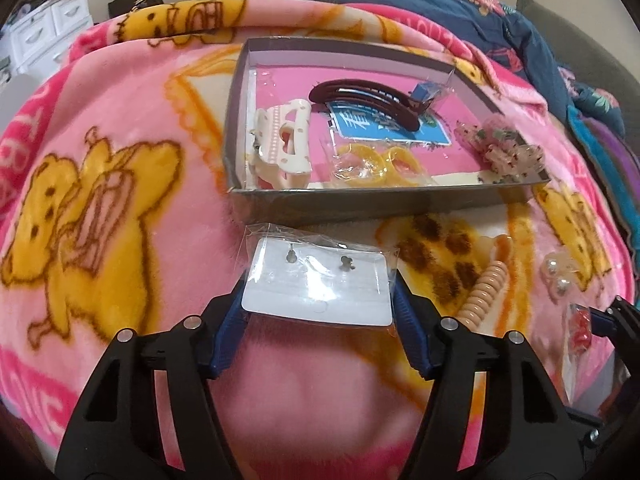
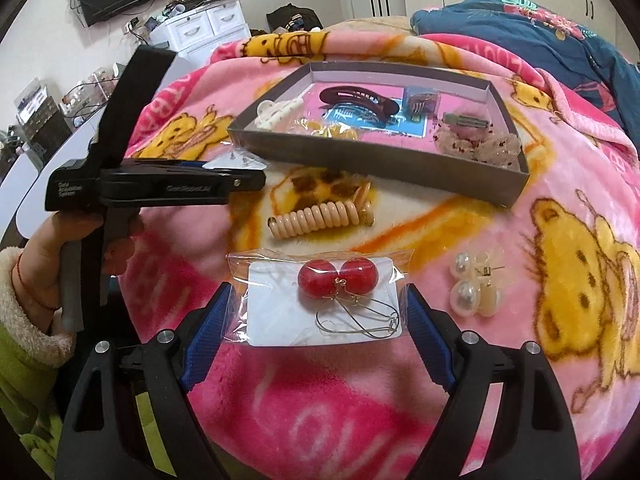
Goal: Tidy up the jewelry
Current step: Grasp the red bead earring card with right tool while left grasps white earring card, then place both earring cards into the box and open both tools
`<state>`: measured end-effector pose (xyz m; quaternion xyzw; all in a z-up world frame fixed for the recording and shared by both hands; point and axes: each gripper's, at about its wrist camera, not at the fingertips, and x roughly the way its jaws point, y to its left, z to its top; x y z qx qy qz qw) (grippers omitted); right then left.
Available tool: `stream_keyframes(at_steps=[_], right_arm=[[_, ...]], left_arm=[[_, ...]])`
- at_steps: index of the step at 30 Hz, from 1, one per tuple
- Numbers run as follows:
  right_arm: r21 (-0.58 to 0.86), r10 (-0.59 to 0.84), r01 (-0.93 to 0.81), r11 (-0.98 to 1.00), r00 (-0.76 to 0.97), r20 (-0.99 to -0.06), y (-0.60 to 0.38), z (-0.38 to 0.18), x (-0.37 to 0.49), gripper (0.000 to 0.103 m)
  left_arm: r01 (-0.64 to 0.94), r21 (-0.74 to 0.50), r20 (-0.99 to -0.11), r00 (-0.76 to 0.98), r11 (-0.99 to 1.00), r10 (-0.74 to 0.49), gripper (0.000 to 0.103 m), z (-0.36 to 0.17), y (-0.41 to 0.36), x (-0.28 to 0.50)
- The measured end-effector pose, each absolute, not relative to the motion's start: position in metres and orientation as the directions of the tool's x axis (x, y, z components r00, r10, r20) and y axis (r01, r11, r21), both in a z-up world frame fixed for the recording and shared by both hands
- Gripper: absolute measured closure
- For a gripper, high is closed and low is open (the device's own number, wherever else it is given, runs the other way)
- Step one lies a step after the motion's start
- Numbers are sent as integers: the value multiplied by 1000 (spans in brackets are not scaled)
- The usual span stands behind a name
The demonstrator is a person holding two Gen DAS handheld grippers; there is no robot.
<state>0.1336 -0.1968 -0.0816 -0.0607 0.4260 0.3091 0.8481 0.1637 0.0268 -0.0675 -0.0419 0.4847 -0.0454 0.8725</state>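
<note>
1. Left gripper (image 1: 320,288): blue pads sit at both side edges of a clear sleeve holding a white card of small stud earrings (image 1: 318,286). The plastic crumples at the right pad, so the jaws read as closed on it at roughly half width. The sleeve looks raised off the pink cartoon blanket (image 1: 120,208), just short of the near wall of the grey cardboard box (image 1: 360,204).
2. Box contents, left to right: cream claw clip (image 1: 282,146), yellow rings in a bag (image 1: 376,166), dark red hair clip (image 1: 364,98), speckled translucent claw clip (image 1: 504,150).
3. Still loose on the blanket between the grippers: peach spiral hair tie (image 2: 316,218), and further right a pair of pearl earrings (image 2: 474,284).
4. Right gripper (image 2: 316,312): jaws wide, bracketing a sleeve with red ball earrings (image 2: 338,276) on a white card. The sleeve's corners reach both pads, but whether they pinch it I cannot tell.
5. Step in hand, by my reading: two carded pairs being collected for the box.
6. Next move calls for carrying the stud card forward over the near wall, then releasing it onto free floor. The sleeves are slippery, so a grip by the edges may slide.
</note>
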Motion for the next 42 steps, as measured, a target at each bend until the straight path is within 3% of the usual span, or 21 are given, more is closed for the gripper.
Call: stream_keyframes(at_steps=[16, 42], right_arm=[[175, 509, -584, 792, 475, -718, -197, -55, 142, 20], [170, 478, -496, 851, 600, -641, -227, -18, 182, 20]], left_arm=[[3, -152, -798, 590, 988, -125, 46, -30, 49, 121], [16, -169, -734, 665, 986, -136, 46, 19, 44, 151]])
